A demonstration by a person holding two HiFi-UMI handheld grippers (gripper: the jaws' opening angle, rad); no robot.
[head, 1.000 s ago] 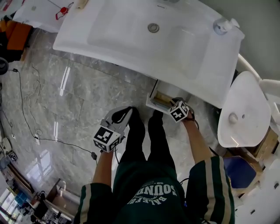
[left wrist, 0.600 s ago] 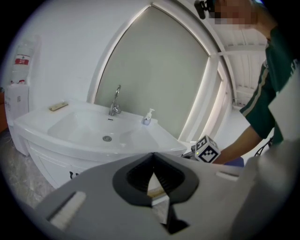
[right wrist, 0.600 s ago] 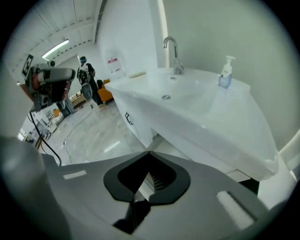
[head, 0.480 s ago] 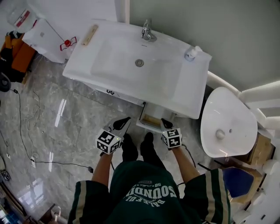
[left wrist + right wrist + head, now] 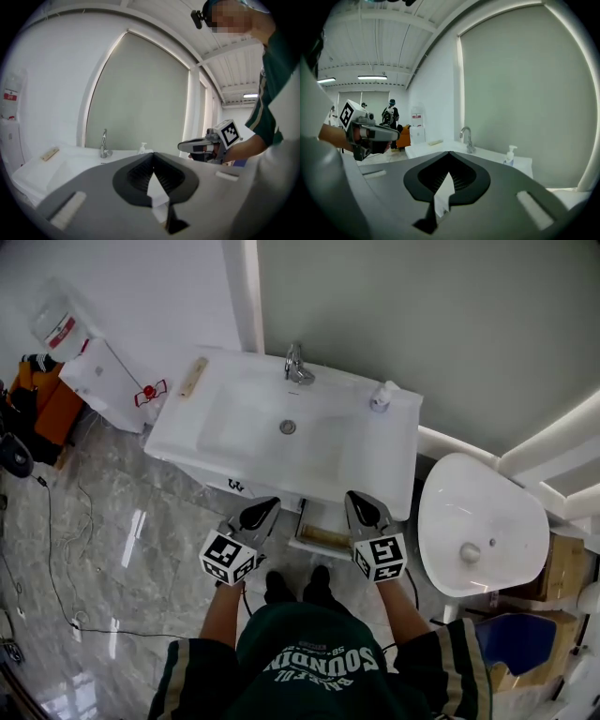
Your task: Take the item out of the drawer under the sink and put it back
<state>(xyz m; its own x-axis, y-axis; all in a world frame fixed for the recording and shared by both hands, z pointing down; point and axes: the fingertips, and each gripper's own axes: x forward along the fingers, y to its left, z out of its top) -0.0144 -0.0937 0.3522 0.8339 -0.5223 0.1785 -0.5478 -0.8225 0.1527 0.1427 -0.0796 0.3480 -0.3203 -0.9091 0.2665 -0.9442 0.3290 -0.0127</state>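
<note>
The white sink cabinet (image 5: pixel 234 442) fills the middle of the head view. Under its front edge a drawer (image 5: pixel 315 545) stands pulled out, with a long tan item (image 5: pixel 326 536) lying in it. My left gripper (image 5: pixel 260 513) hangs just in front of the cabinet, left of the drawer, jaws shut and empty. Above the drawer's right side, my right gripper (image 5: pixel 362 508) is shut with nothing between its jaws. In the left gripper view the left gripper (image 5: pixel 153 154) has its tips together, and the right gripper (image 5: pixel 199 146) shows beside it. The right gripper (image 5: pixel 449 153) points level over the basin.
A faucet (image 5: pixel 294 365), a soap dispenser (image 5: pixel 380 397) and a wooden strip (image 5: pixel 195 376) sit on the sink top. A toilet (image 5: pixel 483 526) stands close on the right. A white box (image 5: pixel 103 371) and a cable (image 5: pixel 56 549) are at the left. People (image 5: pixel 390 117) stand far off.
Both grippers have risen from down by the drawer to the sink's front edge. The right gripper has come away from the drawer. The head view has pulled up and back.
</note>
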